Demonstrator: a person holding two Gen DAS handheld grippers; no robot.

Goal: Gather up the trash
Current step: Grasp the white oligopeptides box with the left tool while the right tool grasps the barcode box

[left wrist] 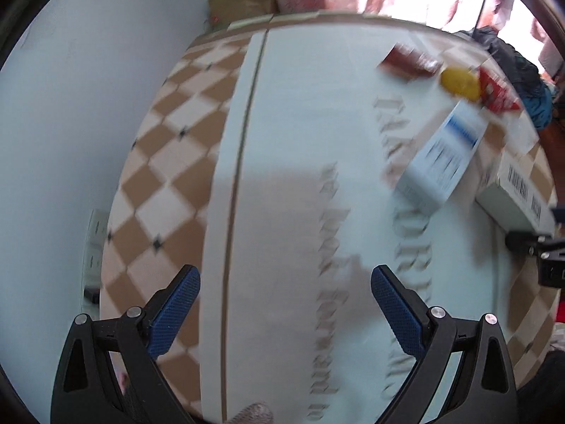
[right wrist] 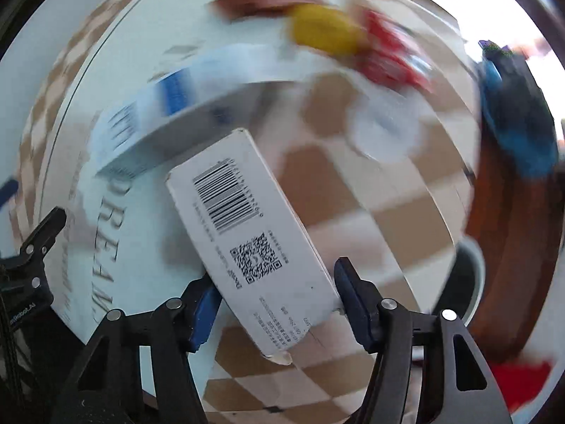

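Between the blue pads of the right gripper (right wrist: 273, 304) sits a white box (right wrist: 247, 243) with a barcode and a QR code on its upward face. Both pads press against its sides near the lower end, so the jaws are closed on it at roughly the box's width. Its long axis runs from the gripper up and to the left in the right wrist view, and the far end points toward a blue and white box (right wrist: 183, 106) that lies just beyond it on the table (right wrist: 353, 190). In the left wrist view the white box (left wrist: 519, 194) shows at the right edge, held off the surface as far as can be told.

The left gripper (left wrist: 285, 291) has its jaws spread wide with nothing between them, above a pale mat (left wrist: 300, 141) printed with grey lettering. The mat covers part of the brown and cream checked table top.

The blue and white box (left wrist: 445, 155) lies with its long axis slanting up to the right. Past it are a yellow object (left wrist: 459, 79), a red wrapper (left wrist: 498, 93) and a dark red packet (left wrist: 409, 58), all blurred. No bin can be made out.
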